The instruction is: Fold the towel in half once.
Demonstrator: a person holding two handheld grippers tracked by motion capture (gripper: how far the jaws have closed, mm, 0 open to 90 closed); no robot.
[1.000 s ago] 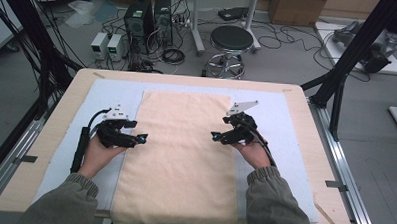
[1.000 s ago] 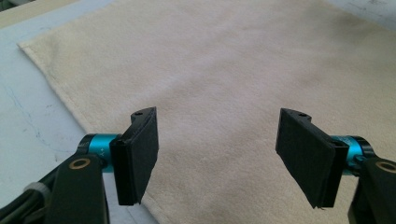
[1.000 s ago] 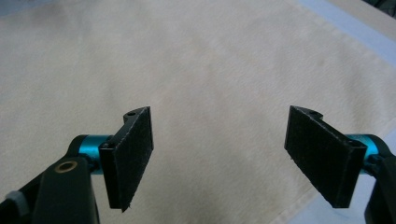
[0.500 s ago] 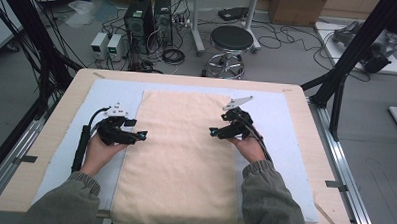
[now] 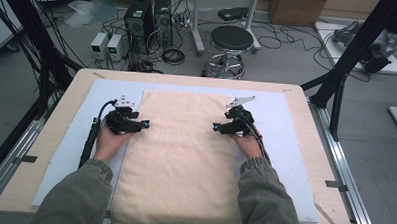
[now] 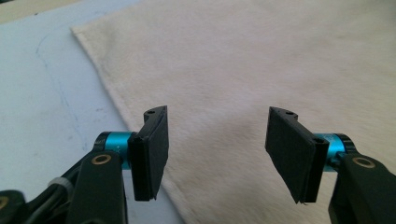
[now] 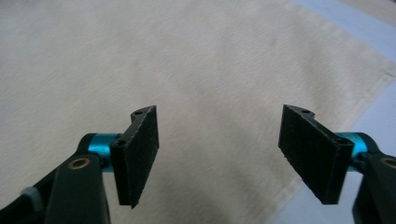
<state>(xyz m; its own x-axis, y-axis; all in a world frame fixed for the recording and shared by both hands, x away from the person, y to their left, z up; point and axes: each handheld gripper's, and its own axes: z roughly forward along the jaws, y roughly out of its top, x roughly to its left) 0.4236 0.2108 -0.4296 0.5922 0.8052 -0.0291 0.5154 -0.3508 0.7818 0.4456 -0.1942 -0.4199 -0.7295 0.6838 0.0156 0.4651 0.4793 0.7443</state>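
from above, a cream towel lies flat on a pale blue mat on a wooden table. the left gripper and right gripper sit at its two side edges. a stool and computer boxes stand behind.

in the left gripper view, the jaws have just been closing but are apart, over the towel's edge.

in the right gripper view, it is the same: apart, closing, nothing pinched, above the towel.

the step looks like grabbing both edges. next, each should dip and pinch cloth.

left claw open, closing, over cream towel edge
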